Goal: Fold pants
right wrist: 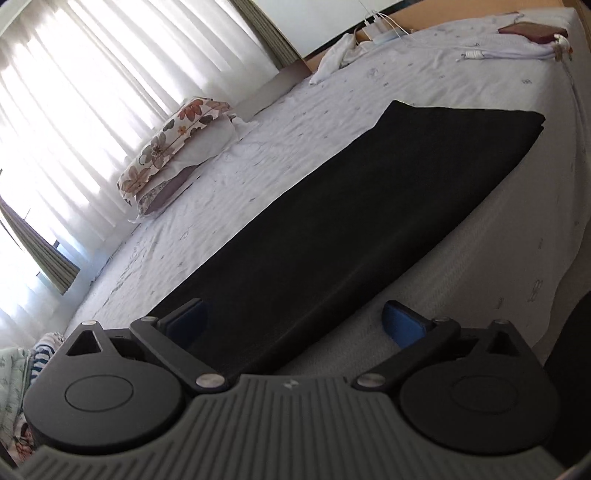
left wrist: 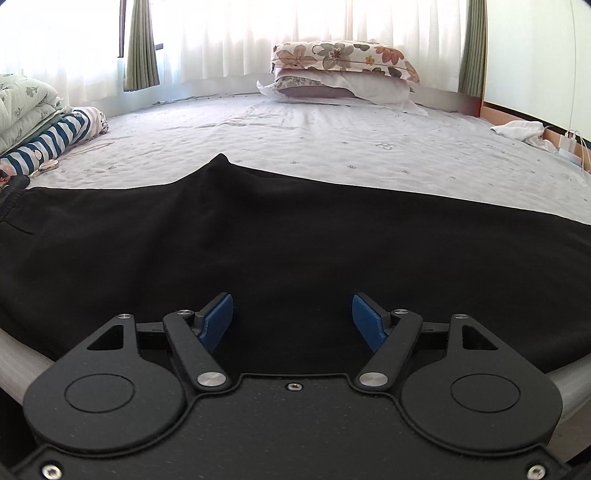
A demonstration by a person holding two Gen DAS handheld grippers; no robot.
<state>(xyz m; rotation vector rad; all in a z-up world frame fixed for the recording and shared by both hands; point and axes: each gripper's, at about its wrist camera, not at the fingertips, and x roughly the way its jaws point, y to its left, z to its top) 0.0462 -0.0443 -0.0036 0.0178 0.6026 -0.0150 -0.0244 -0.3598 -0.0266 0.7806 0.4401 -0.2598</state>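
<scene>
Black pants [left wrist: 295, 236] lie flat on the pale bed sheet [left wrist: 332, 136], folded lengthwise so the legs lie stacked. In the right wrist view the pants [right wrist: 351, 206] stretch away as a long dark strip toward the leg hems at the far right. My left gripper [left wrist: 291, 317] is open and empty, low over the upper part of the pants near the bed's near edge. My right gripper [right wrist: 295, 325] is open and empty, hovering over the near edge of the pants, one blue pad over the fabric and one over the sheet.
Two stacked pillows [left wrist: 343, 74] lie at the far side by the curtains. Folded bedding and a striped garment [left wrist: 55, 140] lie at the left. A white cloth [left wrist: 517, 131], charger cables [right wrist: 384, 26] and a dark red item [right wrist: 528, 31] lie near the wooden bed frame.
</scene>
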